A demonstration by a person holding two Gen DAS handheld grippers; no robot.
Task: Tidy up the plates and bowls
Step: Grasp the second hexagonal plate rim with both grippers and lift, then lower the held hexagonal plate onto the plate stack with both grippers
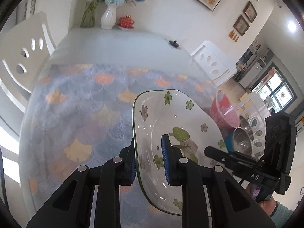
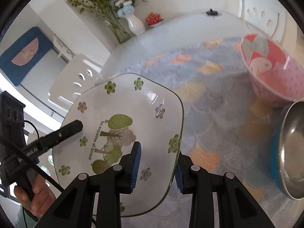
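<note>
Gripping the white flowered plate (image 2: 121, 125) at opposite rims, I have my left gripper (image 1: 149, 163) and right gripper (image 2: 157, 165) both pinching it; it hangs tilted above the patterned tablecloth (image 1: 85, 114); pink bowl (image 2: 273, 72) nearby.

Bright, even daylight in both fisheye views; a window (image 1: 277, 93) at right is blown out; a ceiling lamp (image 1: 292, 26) flares; glare streaks the plate (image 2: 121, 133); motion blur smears the tabletop (image 1: 79, 114); edges bend, dark-rimmed.
</note>
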